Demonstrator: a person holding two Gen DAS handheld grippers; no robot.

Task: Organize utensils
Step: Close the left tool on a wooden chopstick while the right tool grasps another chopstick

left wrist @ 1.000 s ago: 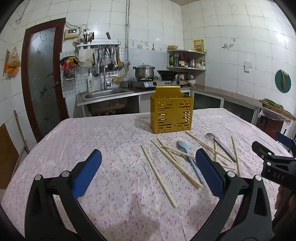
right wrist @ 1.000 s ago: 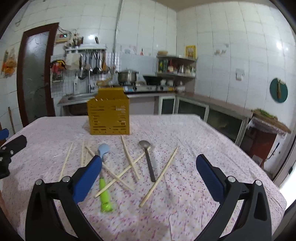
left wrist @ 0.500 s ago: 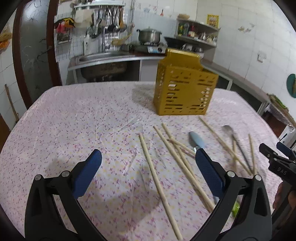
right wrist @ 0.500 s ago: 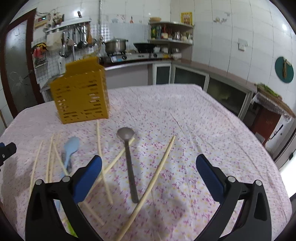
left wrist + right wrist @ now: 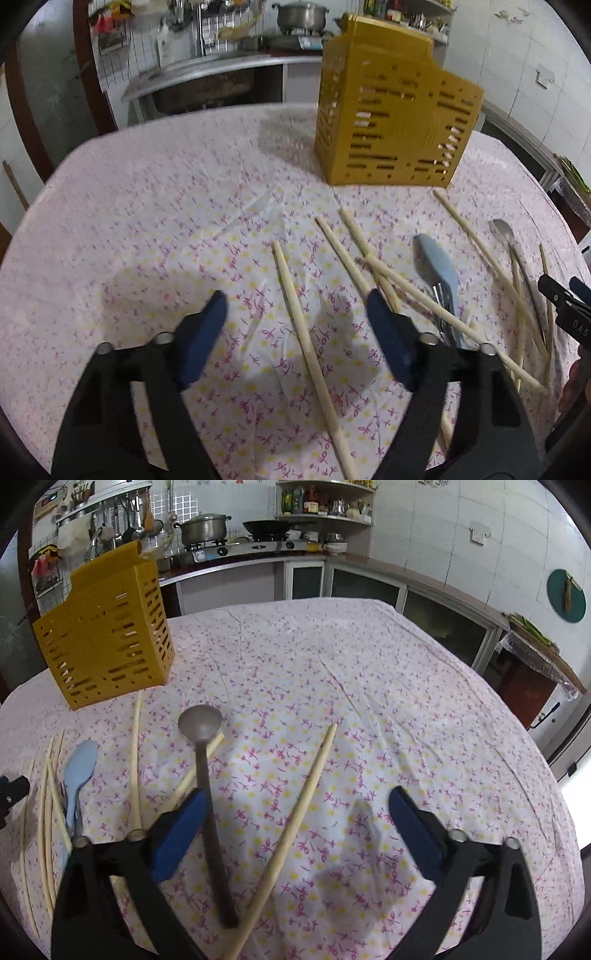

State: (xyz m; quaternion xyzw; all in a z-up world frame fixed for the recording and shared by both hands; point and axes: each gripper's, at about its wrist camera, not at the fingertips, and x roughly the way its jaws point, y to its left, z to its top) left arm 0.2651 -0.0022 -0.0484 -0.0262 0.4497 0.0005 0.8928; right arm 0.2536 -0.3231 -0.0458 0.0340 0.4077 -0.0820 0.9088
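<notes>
Your left gripper (image 5: 295, 306) jaws, just closing, straddle 1 chopstick (image 5: 306, 332) without touching; your right gripper (image 5: 295, 805) jaws, also narrowing, hold nothing above the worktop (image 5: 369, 672).

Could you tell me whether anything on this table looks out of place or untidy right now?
Yes. The utensils lie loose on the tablecloth instead of in the yellow holder: chopsticks are scattered and crossing, with a metal spoon and a blue spoon among them. Nothing looks spilled or broken.

We see the holder (image 5: 397, 122) standing behind chopsticks (image 5: 310, 350) scattered on the table (image 5: 147, 229), spoons (image 5: 207, 794) lying among them.
</notes>
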